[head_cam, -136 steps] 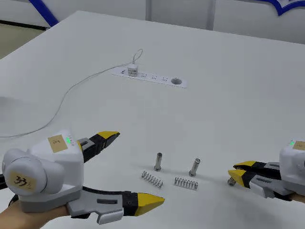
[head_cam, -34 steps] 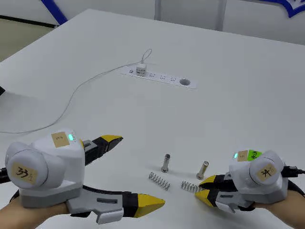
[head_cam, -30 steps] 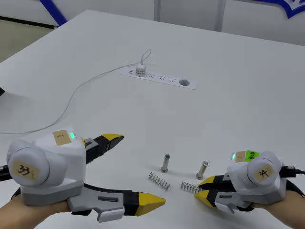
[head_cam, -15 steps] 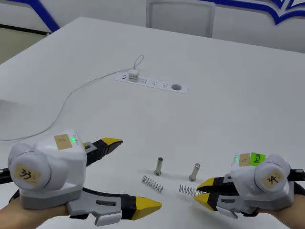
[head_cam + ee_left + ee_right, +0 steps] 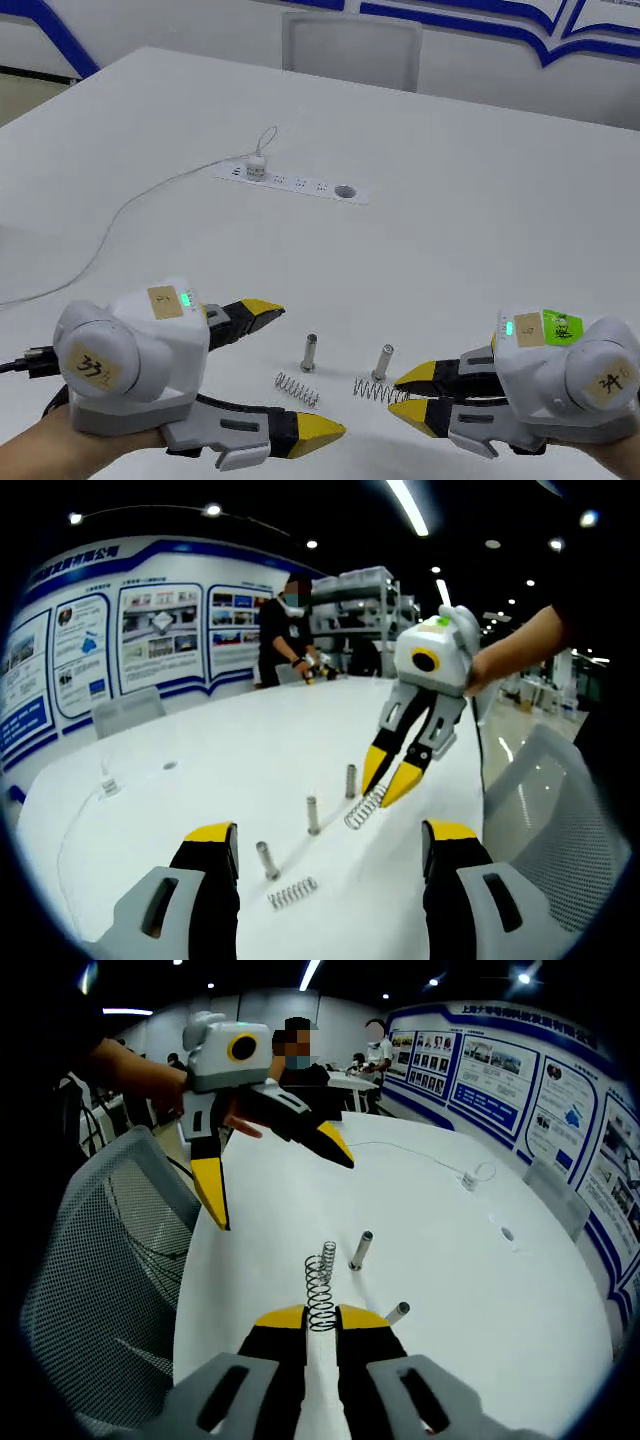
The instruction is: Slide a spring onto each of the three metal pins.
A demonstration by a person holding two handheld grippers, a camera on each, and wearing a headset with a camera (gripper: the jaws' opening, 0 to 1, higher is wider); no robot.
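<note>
Two short metal pins point(image 5: 309, 352) point(image 5: 382, 362) stand upright on the white table point(image 5: 480, 220). A third pin point(image 5: 350, 780) stands close to the right gripper's tips. My right gripper point(image 5: 408, 393) point(image 5: 320, 1315) is shut on the near end of a spring point(image 5: 378, 390) point(image 5: 319, 1295), which points toward the pins. The other spring point(image 5: 296, 389) point(image 5: 293, 891) lies loose on the table in front of the left pin. My left gripper point(image 5: 290, 370) point(image 5: 330, 832) is open wide, with nothing between its fingers, just left of the loose spring.
A white power strip point(image 5: 290, 183) with a plug point(image 5: 256, 165) and a trailing cable point(image 5: 110, 225) lies farther back on the table. A grey chair back point(image 5: 350, 48) stands at the far edge. A mesh chair point(image 5: 100, 1260) stands beside the table, with people standing in the background.
My right gripper moved left from the table's right side to the spring and shut on its end. The left gripper stayed open in place. The head camera shifted.
</note>
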